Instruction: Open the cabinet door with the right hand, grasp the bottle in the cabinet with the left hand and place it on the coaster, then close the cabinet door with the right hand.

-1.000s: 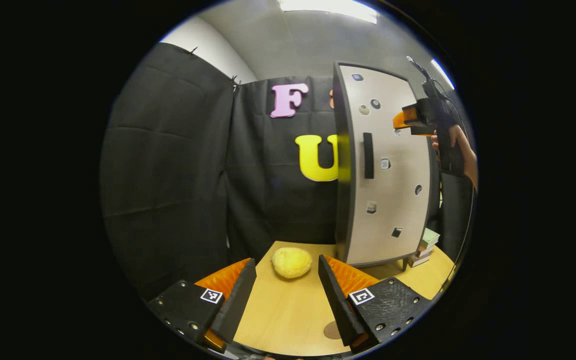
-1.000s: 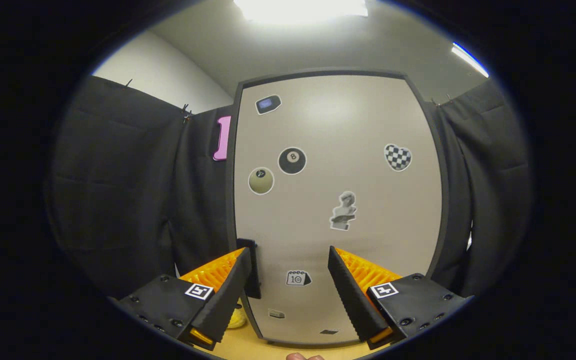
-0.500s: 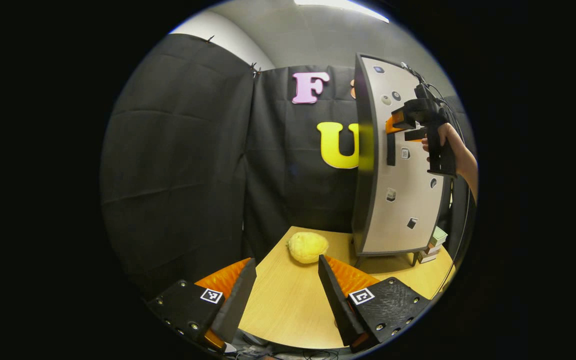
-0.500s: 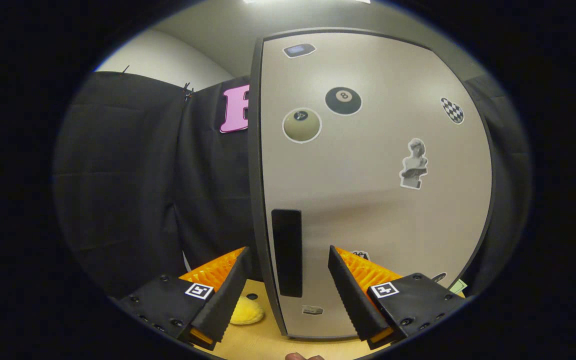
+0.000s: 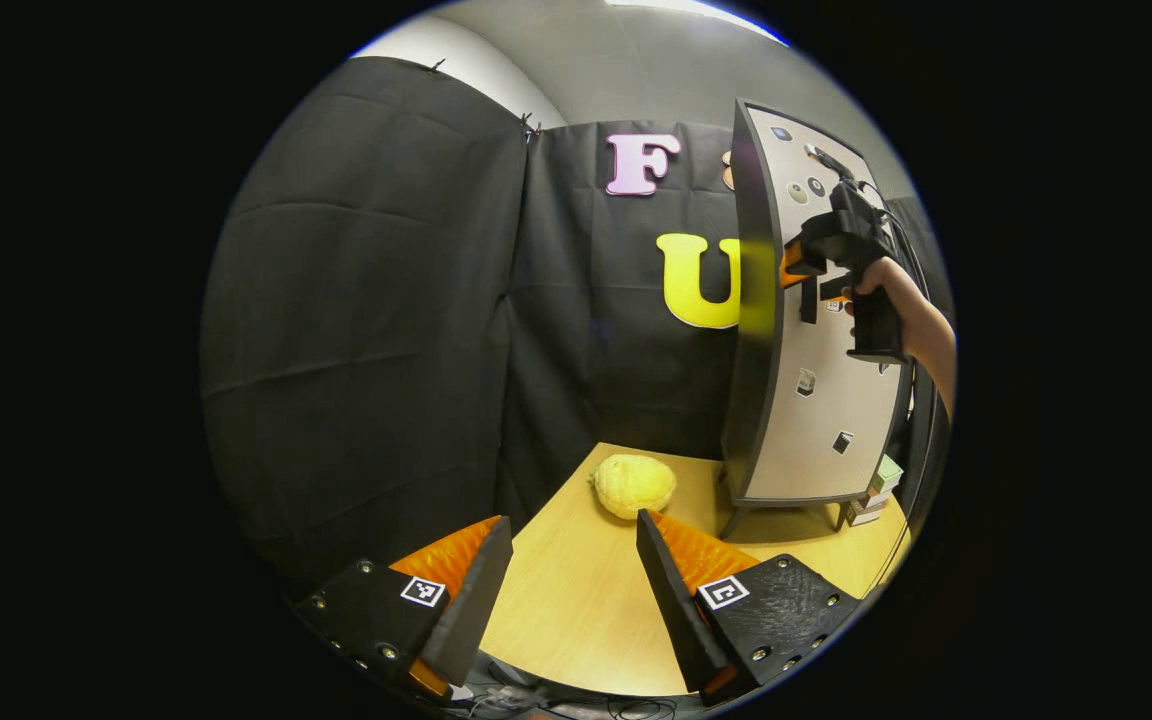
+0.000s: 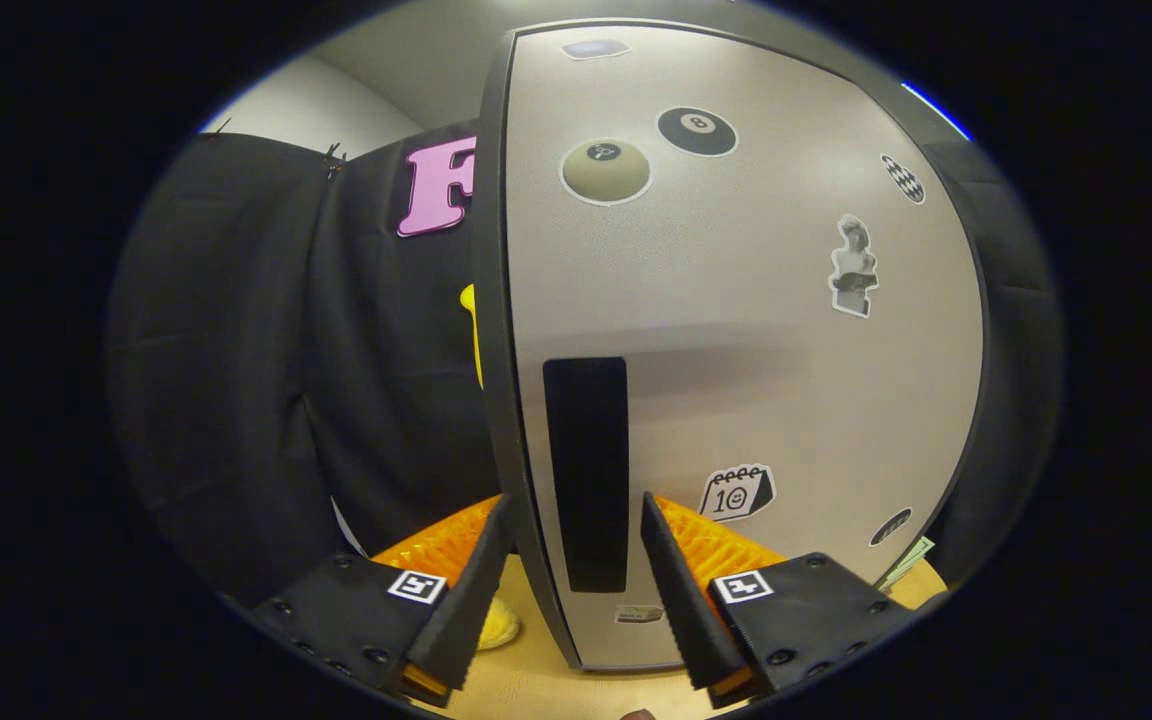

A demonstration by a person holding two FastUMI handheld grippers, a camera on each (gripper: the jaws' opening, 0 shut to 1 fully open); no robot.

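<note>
Door [image 6: 736,330]: smooth grey panel, closed, stickered; black bar handle [image 6: 586,470] near its left edge.
Your right gripper [image 6: 572,560]: jaws apart, straddling handle and door edge.
Your left gripper [image 5: 572,570]: agape over wooden worktop [image 5: 576,610], holding nothing.

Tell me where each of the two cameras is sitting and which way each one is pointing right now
Left gripper view: rides the left gripper, low over the wooden table, facing the booth's cloth wall, a yellow lump and the cabinet; its own open fingers show below, with the right gripper and a hand farther off.
Right gripper view: rides the right gripper, close against the cabinet door, facing the dark handle; its own fingers straddle the door's edge.
Shared: the cabinet, the yellow lump, the table.
</note>
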